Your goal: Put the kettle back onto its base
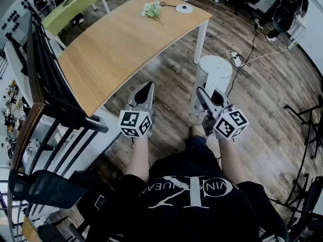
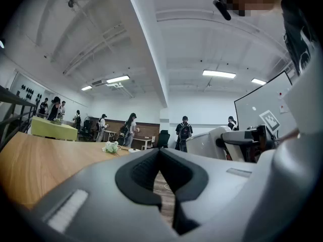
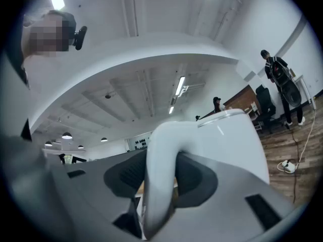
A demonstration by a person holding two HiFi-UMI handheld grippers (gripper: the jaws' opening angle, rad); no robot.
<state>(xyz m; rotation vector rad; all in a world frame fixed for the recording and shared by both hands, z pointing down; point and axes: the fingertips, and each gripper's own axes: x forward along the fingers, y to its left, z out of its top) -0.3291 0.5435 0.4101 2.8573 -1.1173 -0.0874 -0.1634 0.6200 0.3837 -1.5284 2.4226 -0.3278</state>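
Gripping the white kettle (image 1: 214,70) by its handle, your right gripper (image 1: 203,94) holds it over the floor, right of the table (image 1: 111,49). The base (image 1: 184,8) sits on the table's far end. Your left gripper (image 1: 147,88) is closed and empty.

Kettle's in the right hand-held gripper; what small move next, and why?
Probably carry the kettle forward toward the base at the far end of the table: the right hand-held gripper grips its handle, yet the kettle hangs over the floor, far from it.
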